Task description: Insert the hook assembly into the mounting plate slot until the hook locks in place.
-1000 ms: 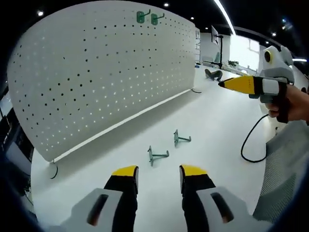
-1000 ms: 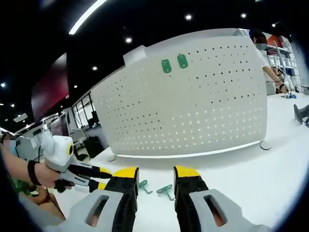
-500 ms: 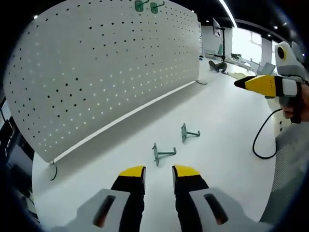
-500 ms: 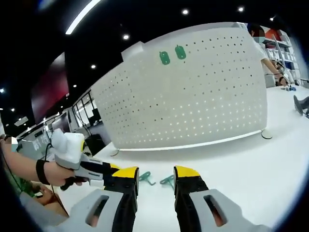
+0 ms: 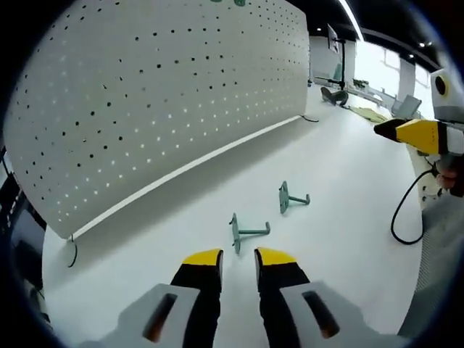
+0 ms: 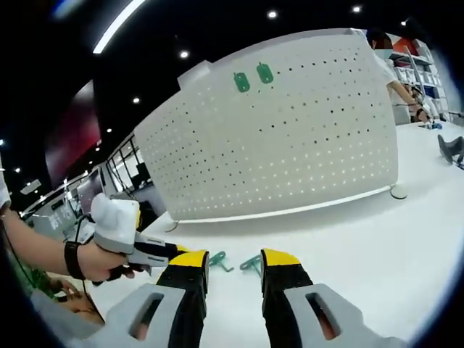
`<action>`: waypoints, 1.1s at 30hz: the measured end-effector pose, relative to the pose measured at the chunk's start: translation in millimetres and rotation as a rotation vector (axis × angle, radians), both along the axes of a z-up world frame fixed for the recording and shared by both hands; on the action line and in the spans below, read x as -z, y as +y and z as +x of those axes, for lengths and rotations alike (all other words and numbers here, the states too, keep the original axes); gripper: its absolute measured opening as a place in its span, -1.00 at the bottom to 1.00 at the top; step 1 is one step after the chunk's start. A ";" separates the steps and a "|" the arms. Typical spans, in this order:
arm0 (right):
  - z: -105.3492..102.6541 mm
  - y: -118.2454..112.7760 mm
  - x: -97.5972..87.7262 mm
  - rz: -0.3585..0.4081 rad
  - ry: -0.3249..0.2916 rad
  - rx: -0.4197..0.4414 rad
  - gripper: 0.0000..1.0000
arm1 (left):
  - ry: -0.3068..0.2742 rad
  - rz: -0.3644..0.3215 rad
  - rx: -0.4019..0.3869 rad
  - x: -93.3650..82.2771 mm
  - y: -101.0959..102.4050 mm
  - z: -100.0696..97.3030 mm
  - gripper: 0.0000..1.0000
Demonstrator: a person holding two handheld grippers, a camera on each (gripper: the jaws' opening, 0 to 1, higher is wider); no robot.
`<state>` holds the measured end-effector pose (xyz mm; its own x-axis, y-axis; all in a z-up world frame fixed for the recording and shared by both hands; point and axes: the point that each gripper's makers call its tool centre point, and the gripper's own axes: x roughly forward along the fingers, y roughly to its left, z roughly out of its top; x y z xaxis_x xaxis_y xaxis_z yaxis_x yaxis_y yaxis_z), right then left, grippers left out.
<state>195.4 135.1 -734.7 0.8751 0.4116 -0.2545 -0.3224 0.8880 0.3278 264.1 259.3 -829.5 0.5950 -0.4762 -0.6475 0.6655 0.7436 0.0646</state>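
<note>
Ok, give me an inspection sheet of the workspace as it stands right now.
Surface: white table, mostly bare.
Job's things: two green hooks lie loose on the table, the near hook just ahead of the left gripper, the far hook beyond it. White pegboard stands upright along the table; two green hooks already hang near its top edge.
Clutter: nothing seen.
Grippers: left gripper's jaws slightly apart, holding nothing. Right gripper open, empty, held off the table.
Cables: black cable loops on the table near the right gripper.
Surroundings: a person stands behind the pegboard; shelving beyond.
</note>
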 end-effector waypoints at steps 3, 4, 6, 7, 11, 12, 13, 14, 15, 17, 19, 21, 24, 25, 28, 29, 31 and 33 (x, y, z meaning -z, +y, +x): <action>-1.3 -1.5 2.7 0.002 0.006 0.005 -0.44 | -0.007 0.018 0.001 1.7 -1.1 3.9 -0.66; -1.5 -2.3 2.8 0.007 0.006 0.010 -0.44 | -0.007 0.022 -0.001 2.7 -1.4 6.1 -0.66; -1.9 -3.1 3.7 0.010 0.010 0.014 -0.44 | 0.000 0.022 -0.001 4.9 -2.0 8.8 -0.68; -2.0 -3.2 4.1 0.009 0.012 0.013 -0.44 | 0.004 0.022 0.000 6.1 -2.8 10.2 -0.71; -2.2 -4.7 6.4 0.011 0.017 0.018 -0.44 | 0.009 0.043 0.011 11.1 -4.1 12.6 -0.72; -2.3 -5.1 7.1 0.010 0.018 0.019 -0.44 | 0.008 0.045 0.014 11.7 -4.5 13.0 -0.73; -2.6 -5.0 8.0 0.007 0.021 0.017 -0.44 | 0.014 0.048 0.018 13.1 -5.4 13.3 -0.74; -2.7 -5.1 8.5 0.007 0.022 0.017 -0.44 | 0.019 0.050 0.019 14.2 -5.7 13.2 -0.74; -2.9 -5.1 8.9 0.010 0.024 0.017 -0.44 | 0.021 0.051 0.022 15.3 -6.4 13.1 -0.74; -3.0 -4.9 9.2 0.009 0.024 0.017 -0.44 | 0.025 0.056 0.024 18.3 -6.9 13.2 -0.76; -3.4 -4.7 9.6 0.007 0.027 0.015 -0.44 | 0.031 0.051 0.025 19.6 -7.4 12.8 -0.79; -3.8 -4.6 9.0 0.007 0.025 0.014 -0.44 | 0.025 0.064 0.034 20.9 -7.8 13.0 -0.85; -4.8 -4.9 10.5 0.004 0.028 0.013 -0.44 | 0.027 0.056 0.027 21.6 -8.3 14.0 -0.87; -5.3 -5.2 11.3 0.005 0.031 0.015 -0.44 | 0.030 0.055 0.027 22.1 -8.5 13.9 -0.88; -6.2 -4.9 11.8 0.008 0.032 0.014 -0.44 | 0.028 0.058 0.028 22.3 -8.0 13.5 -0.89; -6.4 -4.6 11.9 0.007 0.032 0.014 -0.44 | 0.029 0.056 0.031 22.4 -8.3 12.9 -0.90; -6.7 -4.0 12.2 0.007 0.033 0.014 -0.44 | 0.034 0.053 0.036 22.4 -8.5 11.2 -0.91; -6.5 -3.1 11.3 0.009 0.030 0.012 -0.44 | 0.043 0.047 0.034 22.2 -8.2 9.7 -0.92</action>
